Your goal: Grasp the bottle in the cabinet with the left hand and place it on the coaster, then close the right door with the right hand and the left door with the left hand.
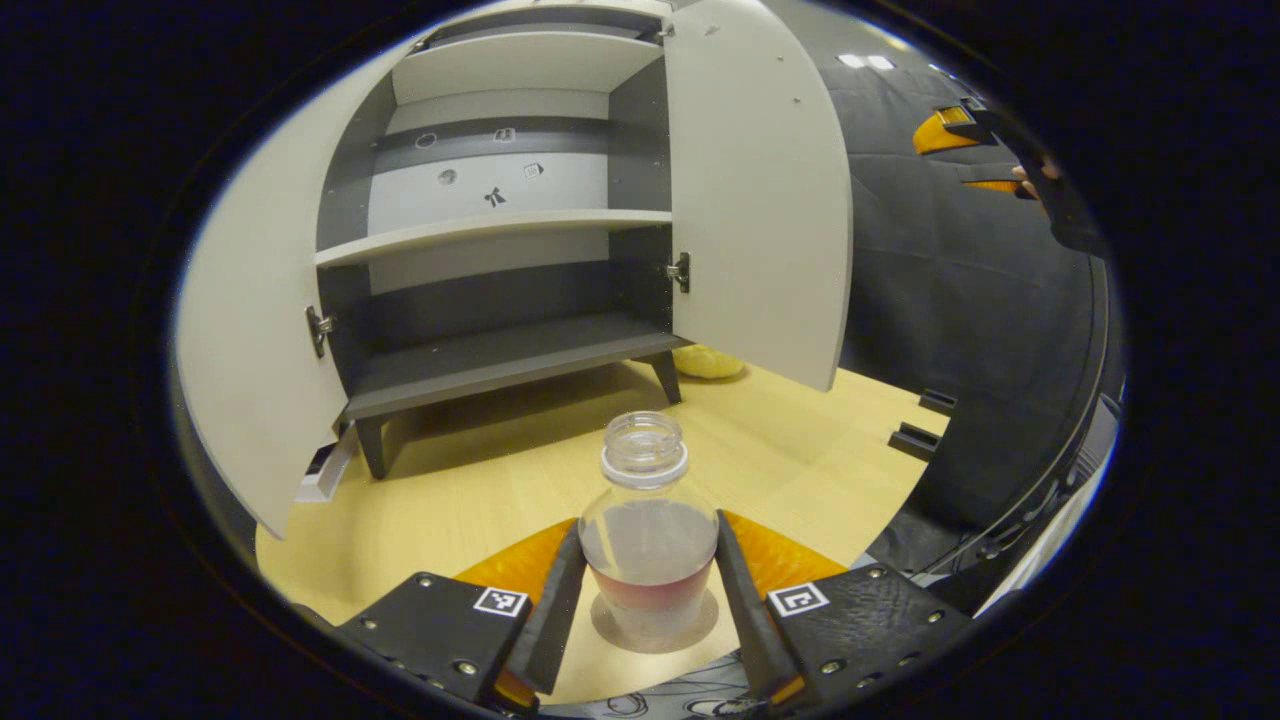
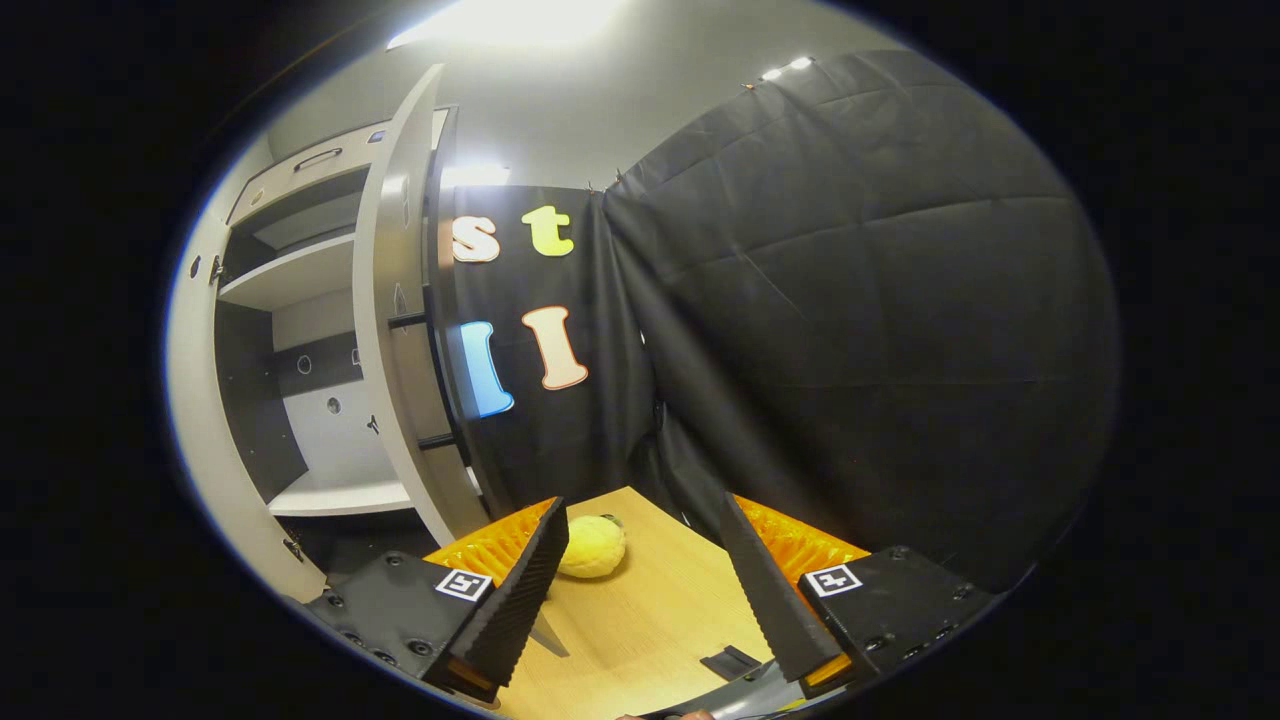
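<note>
A clear, capless bottle (image 1: 648, 520) holding reddish liquid stands upright on a round grey coaster (image 1: 700, 632) on the wooden table. My left gripper (image 1: 650, 535) is shut on the bottle, one black finger pressing each side of its body. Behind it, the grey-and-white cabinet (image 1: 500, 350) has bare shelves, with its left door (image 1: 250, 340) and right door (image 1: 760, 190) both swung wide. My right gripper (image 2: 642, 505) is open and holds nothing; in the right gripper view the right door (image 2: 400, 330) stands edge-on just to the left of it. That gripper (image 1: 960, 125) and its hand also appear at upper right in the left gripper view.
A yellow plush toy (image 2: 592, 545) lies on the table (image 2: 650, 610) by the cabinet's right leg, also seen as the yellow toy (image 1: 705, 362) under the right door. Small black blocks (image 1: 915, 440) sit at the table's right edge. Black cloth walls close in the right side.
</note>
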`<state>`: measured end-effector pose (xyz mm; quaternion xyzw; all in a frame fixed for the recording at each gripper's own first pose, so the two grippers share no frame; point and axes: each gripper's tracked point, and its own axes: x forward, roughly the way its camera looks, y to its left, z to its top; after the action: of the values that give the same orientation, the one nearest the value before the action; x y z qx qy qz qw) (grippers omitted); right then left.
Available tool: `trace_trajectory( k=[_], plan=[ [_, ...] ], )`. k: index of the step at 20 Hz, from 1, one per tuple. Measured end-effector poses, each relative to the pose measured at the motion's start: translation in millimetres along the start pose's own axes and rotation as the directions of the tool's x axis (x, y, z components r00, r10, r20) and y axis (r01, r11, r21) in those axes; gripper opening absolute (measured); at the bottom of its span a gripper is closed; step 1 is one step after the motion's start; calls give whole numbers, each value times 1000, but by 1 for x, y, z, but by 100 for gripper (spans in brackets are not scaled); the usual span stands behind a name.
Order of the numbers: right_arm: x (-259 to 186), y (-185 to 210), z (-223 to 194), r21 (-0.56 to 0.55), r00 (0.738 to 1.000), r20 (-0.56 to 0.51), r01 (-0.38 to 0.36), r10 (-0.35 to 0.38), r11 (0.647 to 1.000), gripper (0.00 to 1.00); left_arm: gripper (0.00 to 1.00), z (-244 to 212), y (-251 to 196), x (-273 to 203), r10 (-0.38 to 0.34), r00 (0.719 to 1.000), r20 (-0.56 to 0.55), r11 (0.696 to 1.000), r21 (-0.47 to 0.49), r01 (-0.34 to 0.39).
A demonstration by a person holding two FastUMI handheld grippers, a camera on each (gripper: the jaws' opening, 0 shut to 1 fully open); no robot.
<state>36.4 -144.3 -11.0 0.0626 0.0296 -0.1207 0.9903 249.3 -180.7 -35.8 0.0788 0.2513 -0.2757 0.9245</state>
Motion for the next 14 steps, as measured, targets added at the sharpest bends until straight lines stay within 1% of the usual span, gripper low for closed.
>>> trace_trajectory(
  k=[1,2,3,4,5,6,7,9,12,14],
  plan=[
    [-1,1,0,2,1000,-1,-1,1,1000,98,72,-1,0,2,-1,1000,-4,1000,-3,1],
    [-2,3,-1,4,1000,-3,-2,2,1000,98,66,-5,-2,5,-6,1000,-12,1000,-11,6],
    [-3,4,-1,5,1000,-3,-4,4,1000,98,72,-9,-2,8,-11,1000,-25,1000,-19,10],
    [-4,6,-1,4,1000,-2,-6,6,1000,98,65,-12,-1,9,-10,999,-32,1000,-22,10],
    [-5,7,-1,3,1000,0,-6,6,1000,98,73,-14,0,10,-6,999,-37,1000,-22,5],
    [-6,8,-2,1,1000,1,-6,6,1000,98,75,-15,2,9,-3,999,-43,1000,-25,2],
    [-6,9,-2,-1,1000,2,-6,6,1000,98,87,-15,4,7,1,999,-45,999,-33,-2],
    [-7,12,-2,-1,1000,3,-6,6,1000,98,88,-12,2,4,10,999,-40,999,-51,-12],
    [-8,15,-4,-1,1000,0,-11,11,1000,98,88,-11,-6,-7,-25,999,-41,996,-83,21],
    [-7,18,-3,-6,1000,4,-12,12,1000,98,88,-7,-3,-23,-12,999,-38,995,-97,8]
  ],
)
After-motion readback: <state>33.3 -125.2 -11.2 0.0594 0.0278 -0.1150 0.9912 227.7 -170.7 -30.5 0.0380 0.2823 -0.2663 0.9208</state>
